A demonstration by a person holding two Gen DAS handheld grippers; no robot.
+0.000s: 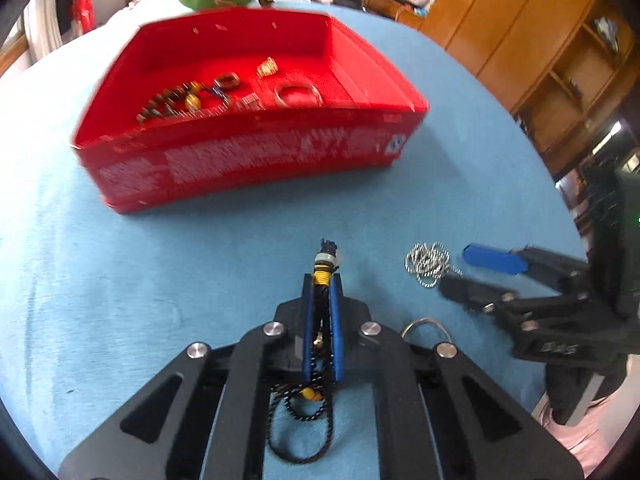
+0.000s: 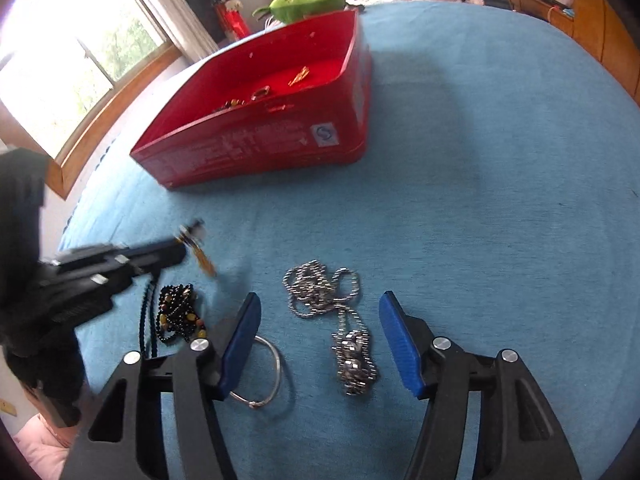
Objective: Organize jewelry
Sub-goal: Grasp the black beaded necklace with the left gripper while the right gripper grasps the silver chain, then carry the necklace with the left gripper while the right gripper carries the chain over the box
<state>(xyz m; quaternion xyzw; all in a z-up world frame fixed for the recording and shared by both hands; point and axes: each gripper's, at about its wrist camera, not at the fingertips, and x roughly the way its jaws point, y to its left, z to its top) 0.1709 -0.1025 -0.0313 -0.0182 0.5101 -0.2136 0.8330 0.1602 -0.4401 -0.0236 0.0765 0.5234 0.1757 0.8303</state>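
My left gripper [image 1: 322,280] is shut on a black cord necklace [image 1: 324,266] with yellow and silver beads, whose loop hangs back between the arms. In the right wrist view the left gripper [image 2: 180,246] comes in from the left with the necklace's tassel [image 2: 202,258] dangling. My right gripper [image 2: 319,299] is open over a silver chain [image 2: 316,284] with a chunky pendant [image 2: 354,360]; the pads stand on either side without touching it. The left wrist view shows the right gripper [image 1: 466,276] beside that silver chain [image 1: 428,264]. A red box [image 1: 248,160] [image 2: 256,148] holding several jewelry pieces sits farther back.
A silver bangle [image 2: 264,372] [image 1: 424,326] lies by the right gripper's left finger. A black bead bracelet [image 2: 180,314] rests under the left gripper. Everything sits on a blue cloth [image 2: 480,200]. A green plush [image 2: 308,0] lies behind the box; wooden cabinets [image 1: 540,40] stand right.
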